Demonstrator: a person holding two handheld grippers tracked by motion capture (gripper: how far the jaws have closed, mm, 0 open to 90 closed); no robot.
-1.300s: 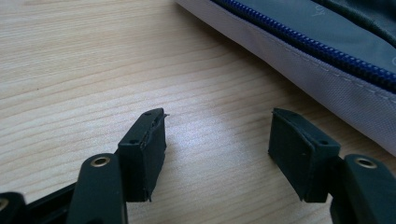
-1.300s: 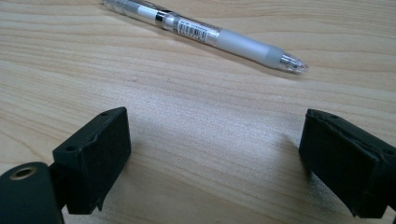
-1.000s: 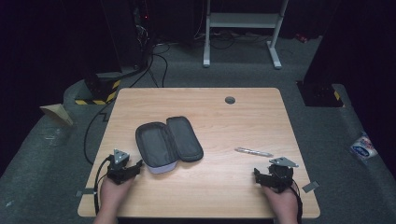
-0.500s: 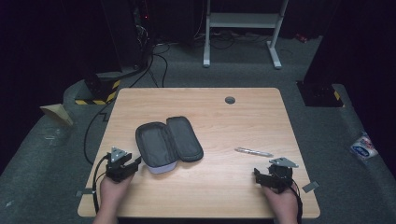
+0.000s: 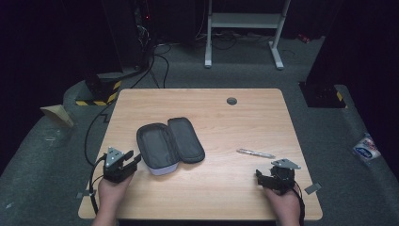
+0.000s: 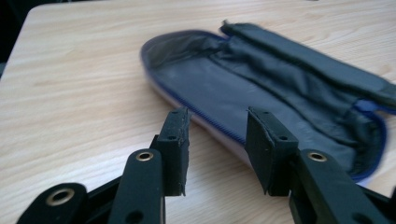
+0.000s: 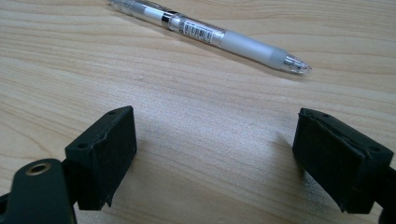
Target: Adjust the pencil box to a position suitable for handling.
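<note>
A dark pencil case lies unzipped and spread flat on the wooden table, left of centre. My left gripper hovers just left of the case's near end. In the left gripper view its jaws stand partly apart with nothing between them; they have just been closing, and the case's grey lining lies beyond them. A clear pen rests right of centre. My right gripper sits near the front edge, just short of the pen. It is wide open over bare wood.
A dark round grommet hole marks the table's far side. On the floor behind stand a white metal frame and loose cables. A yellow-black striped block lies off the left corner, and a blue-white packet off the right.
The left gripper has lifted slightly beside the case. The right gripper, the case and the pen have stayed in place.
</note>
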